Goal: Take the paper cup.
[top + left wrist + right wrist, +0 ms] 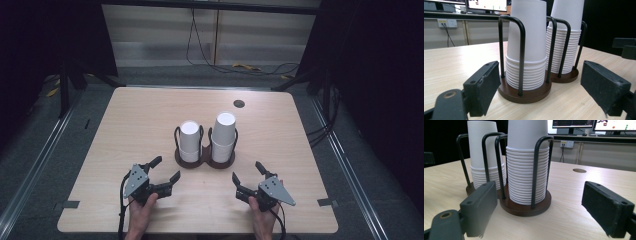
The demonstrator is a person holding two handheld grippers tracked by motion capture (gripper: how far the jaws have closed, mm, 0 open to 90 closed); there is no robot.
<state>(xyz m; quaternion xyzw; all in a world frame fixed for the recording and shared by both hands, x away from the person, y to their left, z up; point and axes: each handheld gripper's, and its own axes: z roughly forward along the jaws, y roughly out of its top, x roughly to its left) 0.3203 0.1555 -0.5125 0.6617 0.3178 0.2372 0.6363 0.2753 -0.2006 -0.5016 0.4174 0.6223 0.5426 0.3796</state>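
Two stacks of upside-down white paper cups stand in a dark double holder with black wire loops at the table's middle. The left stack is shorter than the right stack. My left gripper rests on the table in front and to the left of the holder, jaws wide open with nothing between them; in its own view the left stack stands just ahead. My right gripper sits in front and to the right, also open with nothing between its jaws, facing the taller stack.
The light wooden table has a round cable hole at the back right. Bare wood lies on both sides of the holder. Dark stands and cables sit on the floor beyond the table's edges.
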